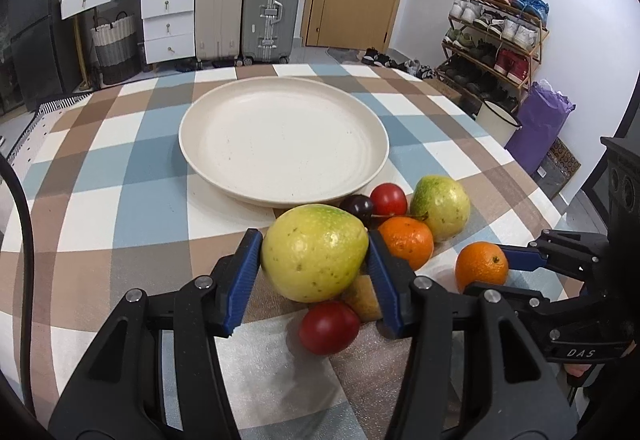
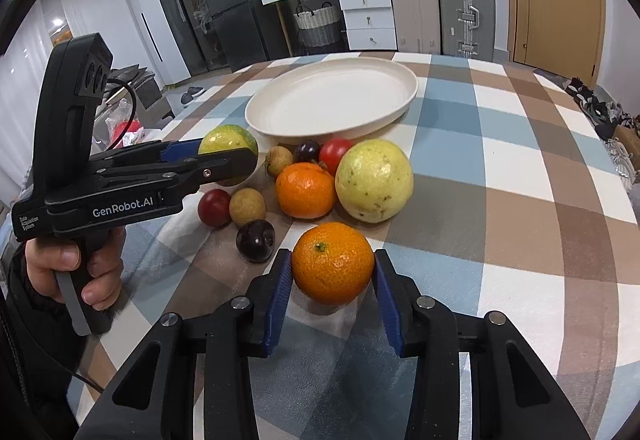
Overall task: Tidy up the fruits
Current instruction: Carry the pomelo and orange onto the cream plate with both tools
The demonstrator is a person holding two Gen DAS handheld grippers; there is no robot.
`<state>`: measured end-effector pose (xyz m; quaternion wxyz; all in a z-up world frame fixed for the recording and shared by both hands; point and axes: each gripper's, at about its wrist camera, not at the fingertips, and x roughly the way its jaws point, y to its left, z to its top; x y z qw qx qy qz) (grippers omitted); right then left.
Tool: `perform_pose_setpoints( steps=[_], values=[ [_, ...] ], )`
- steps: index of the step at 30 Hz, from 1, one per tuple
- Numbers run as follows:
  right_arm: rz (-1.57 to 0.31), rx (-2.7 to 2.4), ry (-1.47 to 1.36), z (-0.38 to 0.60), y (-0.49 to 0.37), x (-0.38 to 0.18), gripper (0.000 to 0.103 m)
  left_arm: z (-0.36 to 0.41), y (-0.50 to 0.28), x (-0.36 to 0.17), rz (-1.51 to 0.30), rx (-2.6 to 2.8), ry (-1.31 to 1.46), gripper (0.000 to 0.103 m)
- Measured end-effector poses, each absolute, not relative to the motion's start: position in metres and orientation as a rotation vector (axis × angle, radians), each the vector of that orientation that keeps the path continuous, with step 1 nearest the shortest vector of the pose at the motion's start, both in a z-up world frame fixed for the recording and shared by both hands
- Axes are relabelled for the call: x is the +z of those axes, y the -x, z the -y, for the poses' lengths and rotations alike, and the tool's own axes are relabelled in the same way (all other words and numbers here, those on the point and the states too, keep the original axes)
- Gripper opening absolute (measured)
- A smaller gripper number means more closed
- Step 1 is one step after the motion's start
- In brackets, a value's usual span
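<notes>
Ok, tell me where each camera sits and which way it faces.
Left wrist: behind the left claw, which grips a yellow-green guava; faces the round cream plate; the right claw shows at right.
Right wrist: behind the right claw, around a small orange mandarin; the left claw and hand show at left.
Shared: plate, fruits, checked tablecloth.

Both wrist views low, close over bench (image 1: pixel 120 159), facing plate (image 1: pixel 284 139) and suitcases; share fruit cluster, plate (image 2: pixel 332 99).
</notes>
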<state>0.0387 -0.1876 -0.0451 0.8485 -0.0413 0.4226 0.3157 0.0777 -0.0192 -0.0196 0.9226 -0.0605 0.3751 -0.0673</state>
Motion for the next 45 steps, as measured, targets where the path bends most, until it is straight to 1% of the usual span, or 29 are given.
perform_pose_setpoints(
  steps=[14,20,45],
  values=[
    [-0.784,0.675,0.049,0.188,-0.064,-0.009,0.041,0.007,-0.078,0.001,-0.7,-0.082,0.124,0.05],
    [-0.769,0.683,0.038,0.181,-0.08,0.002,0.041,0.006,-0.085,0.007,-0.676,-0.06,0.12,0.05],
    [-0.827,0.664,0.014,0.142,-0.154,-0.001,0.041,-0.006,-0.141,-0.003,-0.653,-0.026,0.126,0.05]
  ],
)
